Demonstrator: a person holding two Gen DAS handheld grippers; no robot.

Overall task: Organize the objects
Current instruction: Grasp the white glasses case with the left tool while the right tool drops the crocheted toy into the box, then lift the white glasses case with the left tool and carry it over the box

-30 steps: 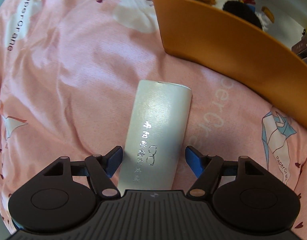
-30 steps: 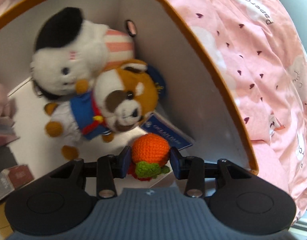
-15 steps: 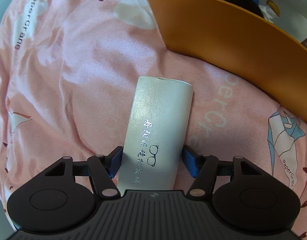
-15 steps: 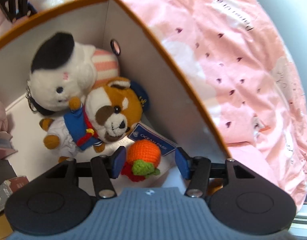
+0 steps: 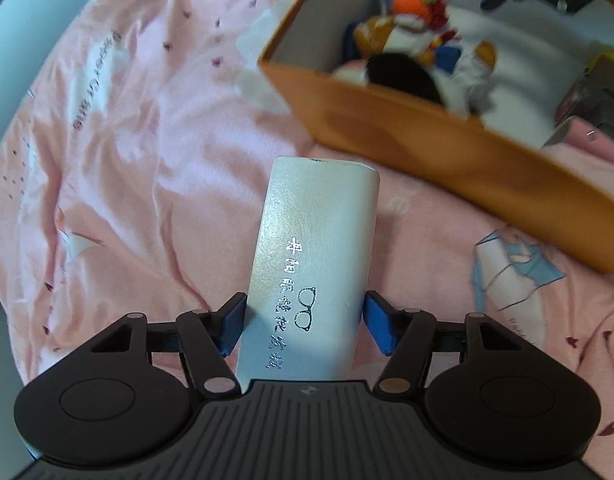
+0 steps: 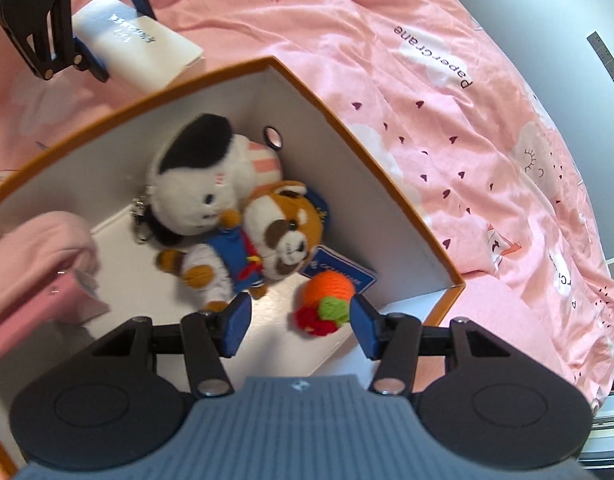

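My left gripper [image 5: 303, 326] is shut on a silver-white glasses case [image 5: 315, 256] and holds it above the pink bedsheet, near the orange box [image 5: 447, 156]. The case [image 6: 137, 46] and the left gripper [image 6: 111, 20] also show in the right wrist view, just outside the box's far rim. My right gripper [image 6: 299, 324] is open and empty above the box's near corner. Below it in the box lies an orange crocheted fruit [image 6: 327, 298], apart from the pads. A red-panda plush [image 6: 267, 240] and a black-and-white plush [image 6: 203, 176] lie beside it.
The orange box's rim [image 6: 371, 156] stands on the rumpled pink sheet [image 6: 467, 100]. Pink cloth [image 6: 35, 248] and a pink card [image 6: 35, 312] fill its left side. A dark small box [image 5: 599, 100] lies at its other end. A blue tag [image 6: 343, 270] lies under the fruit.
My right gripper opened, let go of the orange fruit in the box and rose back. My left gripper closed on the glasses case and lifted it toward the box.
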